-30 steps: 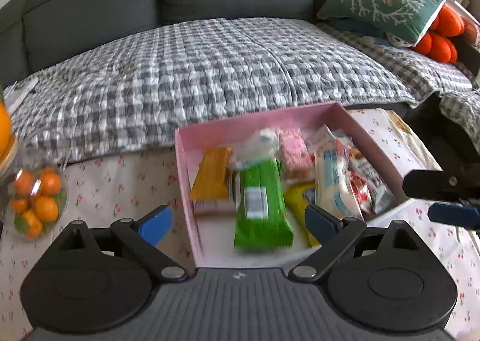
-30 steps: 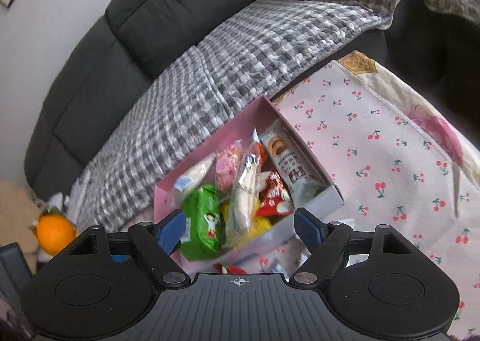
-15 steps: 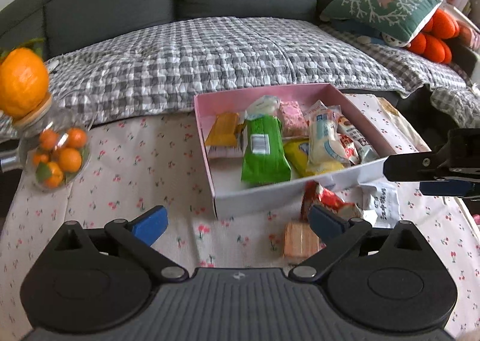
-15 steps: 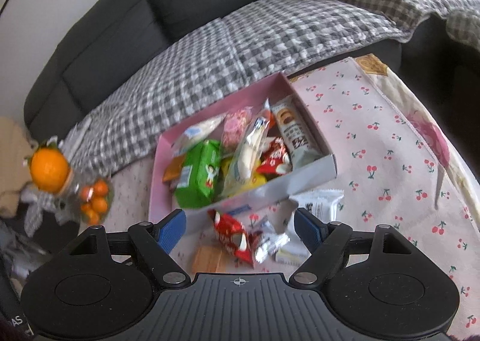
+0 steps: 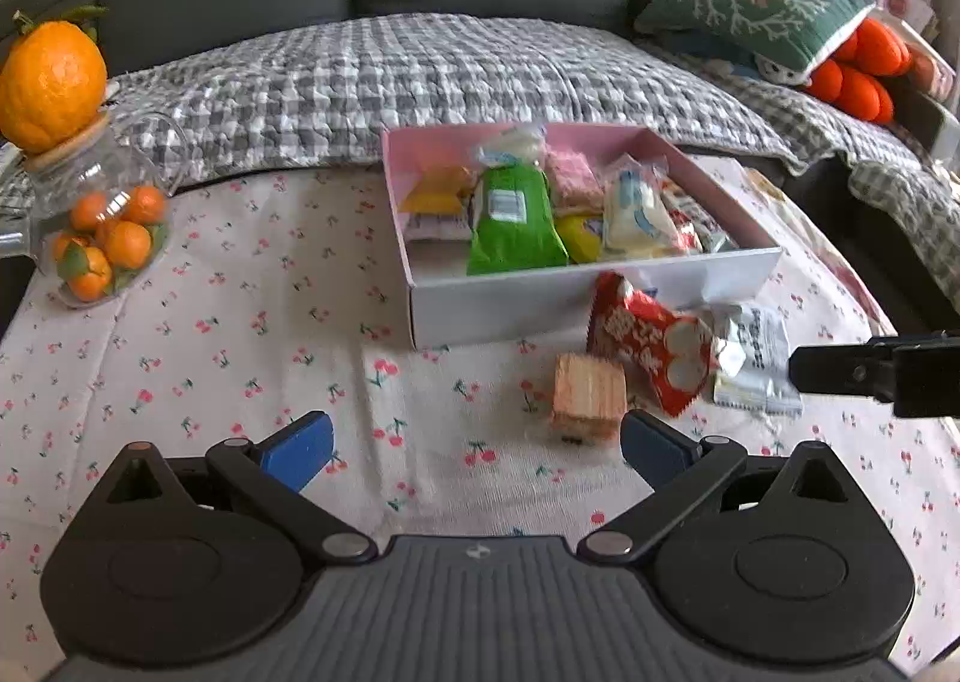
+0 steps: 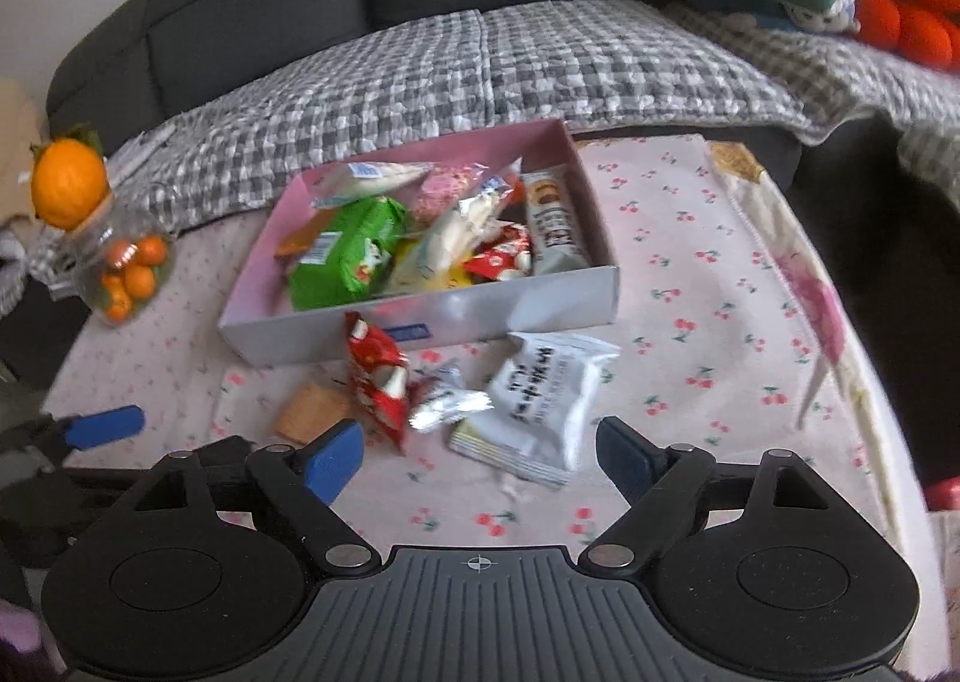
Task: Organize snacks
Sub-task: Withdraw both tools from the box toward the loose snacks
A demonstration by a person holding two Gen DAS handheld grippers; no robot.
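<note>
A pink-lined box on the cherry-print cloth holds several snack packs, a green one among them. In front of it lie a red packet, a tan wafer block, a crumpled silver wrapper and a white packet. My left gripper is open over bare cloth, short of the wafer block. My right gripper has its jaws opening just short of the white packet, pads touching nothing.
A glass jar of small oranges with a large orange on its lid stands at the table's left edge. Behind the table is a grey sofa with a checked blanket and a green cushion. The table drops off at right.
Both grippers pulled back from over the box toward the near side of the table, so the loose packets in front of it came into view. The right gripper rolled level and widened.
</note>
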